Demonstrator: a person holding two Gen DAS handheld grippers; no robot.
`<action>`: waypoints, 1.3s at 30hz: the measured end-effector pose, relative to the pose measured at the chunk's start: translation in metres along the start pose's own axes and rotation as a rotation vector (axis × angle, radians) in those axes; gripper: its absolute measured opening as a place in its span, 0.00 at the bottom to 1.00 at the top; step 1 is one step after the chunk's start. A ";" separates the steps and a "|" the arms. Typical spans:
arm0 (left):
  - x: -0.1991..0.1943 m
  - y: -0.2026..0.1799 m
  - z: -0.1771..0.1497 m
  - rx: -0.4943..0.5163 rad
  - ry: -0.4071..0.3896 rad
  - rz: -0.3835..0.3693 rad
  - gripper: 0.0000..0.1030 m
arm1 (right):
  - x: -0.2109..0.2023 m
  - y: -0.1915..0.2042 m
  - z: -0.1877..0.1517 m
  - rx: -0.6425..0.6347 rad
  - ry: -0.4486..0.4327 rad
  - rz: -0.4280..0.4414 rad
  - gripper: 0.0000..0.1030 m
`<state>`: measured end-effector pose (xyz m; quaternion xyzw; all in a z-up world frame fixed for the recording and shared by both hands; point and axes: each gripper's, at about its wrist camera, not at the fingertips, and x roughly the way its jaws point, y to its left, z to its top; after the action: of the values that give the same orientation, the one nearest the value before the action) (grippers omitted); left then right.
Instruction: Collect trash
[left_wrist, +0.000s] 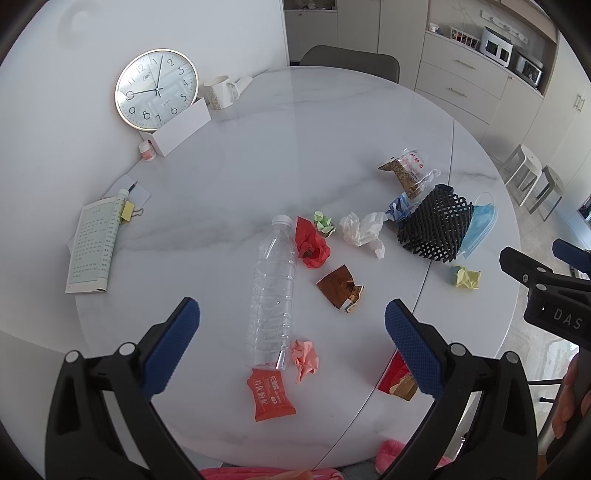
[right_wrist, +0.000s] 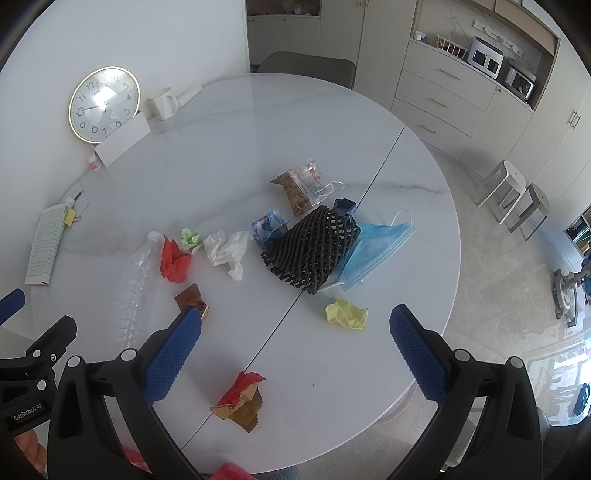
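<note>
Both tools hang spread wide and empty above the near edge of the round surface (left_wrist: 258, 147): your left tool (left_wrist: 291, 325) has nothing between its blue pads, and your right tool (right_wrist: 295, 332) is just as bare. No bin or bag shows in either view, so you cannot tell where the trash is meant to go.

As far as you can judge, collecting has barely begun; the litter is all spread out. Directly ahead of your left tool lies the clear plastic bottle (left_wrist: 273, 291), cap pointing away, with the pink paper ball (left_wrist: 304, 360) and the orange packet (left_wrist: 269, 398) by its base, nearest to you. Beyond sit the red wrapper (left_wrist: 310, 245), brown foil (left_wrist: 338, 288) and white tissue (left_wrist: 364, 230).

Your right tool faces the yellow paper wad (right_wrist: 347, 314), near its right finger, while the red-and-gold wrapper (right_wrist: 242, 400) lies close below, between its fingers. Farther off, the black foam net (right_wrist: 310, 251) overlaps the blue face mask (right_wrist: 376, 247).

Clock (left_wrist: 155, 88), mug (left_wrist: 218, 92) and booklet (left_wrist: 94, 243) look like keepers.
</note>
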<state>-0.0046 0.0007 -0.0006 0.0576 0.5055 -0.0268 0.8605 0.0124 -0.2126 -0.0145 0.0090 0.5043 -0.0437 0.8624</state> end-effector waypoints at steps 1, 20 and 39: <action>0.000 0.000 0.000 0.000 0.000 0.000 0.94 | 0.000 0.000 0.000 0.000 0.000 0.000 0.98; 0.001 0.000 0.000 0.001 0.001 0.001 0.94 | 0.002 0.002 -0.001 -0.002 0.001 0.001 0.98; 0.005 0.001 -0.001 0.001 0.013 0.002 0.94 | 0.005 0.003 -0.001 -0.001 0.005 0.007 0.98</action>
<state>-0.0028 0.0023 -0.0055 0.0589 0.5109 -0.0257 0.8572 0.0142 -0.2101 -0.0200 0.0105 0.5063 -0.0404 0.8613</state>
